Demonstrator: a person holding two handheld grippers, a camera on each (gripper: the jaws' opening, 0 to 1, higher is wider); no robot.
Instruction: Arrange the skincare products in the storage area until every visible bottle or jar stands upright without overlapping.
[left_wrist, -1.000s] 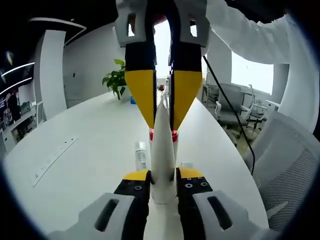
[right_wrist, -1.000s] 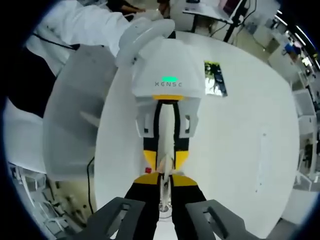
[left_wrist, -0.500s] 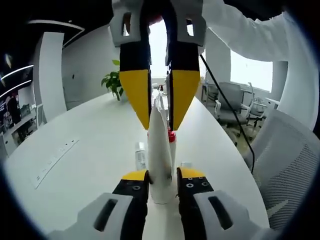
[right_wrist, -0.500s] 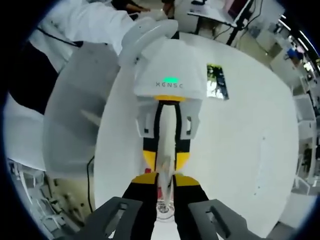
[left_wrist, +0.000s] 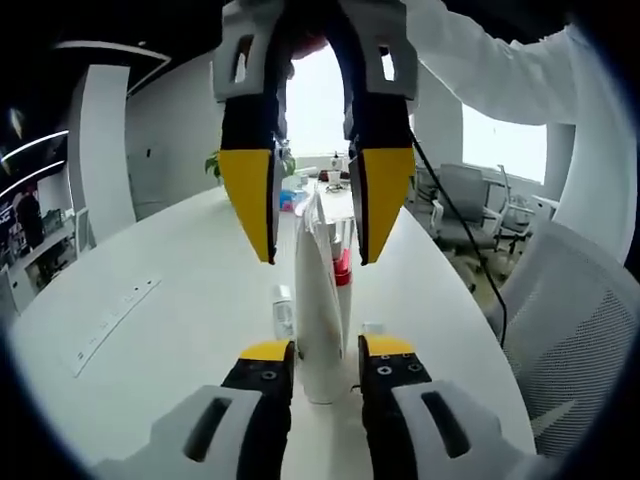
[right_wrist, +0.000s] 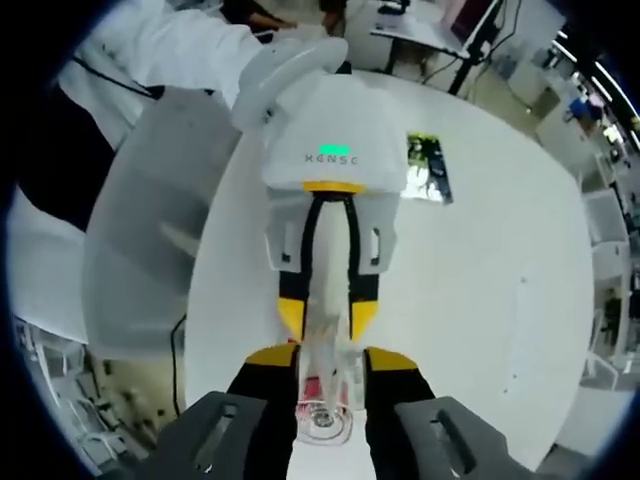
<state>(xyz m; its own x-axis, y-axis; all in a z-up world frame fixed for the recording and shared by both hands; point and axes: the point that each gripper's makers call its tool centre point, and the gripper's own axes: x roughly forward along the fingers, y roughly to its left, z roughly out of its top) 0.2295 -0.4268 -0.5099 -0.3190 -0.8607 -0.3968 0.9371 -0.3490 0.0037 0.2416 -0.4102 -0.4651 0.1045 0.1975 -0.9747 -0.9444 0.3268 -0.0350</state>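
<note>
A white tube (left_wrist: 318, 290) stands upright on the white table (left_wrist: 170, 290), with my left gripper (left_wrist: 327, 350) shut on its lower part. Reaching down from above, my right gripper (left_wrist: 315, 210) hangs open, its yellow fingertips (left_wrist: 250, 200) spread on either side of the tube's crimped top. Behind the tube stand a red-capped bottle (left_wrist: 343, 270) and a small clear bottle (left_wrist: 283, 312). The right gripper view looks straight down: my right gripper (right_wrist: 330, 358) is open around the tube (right_wrist: 328, 295), the left gripper (right_wrist: 325, 320) grips it, and a clear round cap (right_wrist: 325, 428) sits below.
A small white item (left_wrist: 373, 328) lies to the right of the tube. A grey mesh chair (left_wrist: 580, 330) stands at the table's right edge. A flush power strip (left_wrist: 105, 320) runs along the left. A booklet (right_wrist: 428, 165) lies on the table. A white sleeve (left_wrist: 480, 70) reaches in.
My right gripper has let go of the tube's top and spread its jaws wide. The left gripper keeps its hold low on the tube.
</note>
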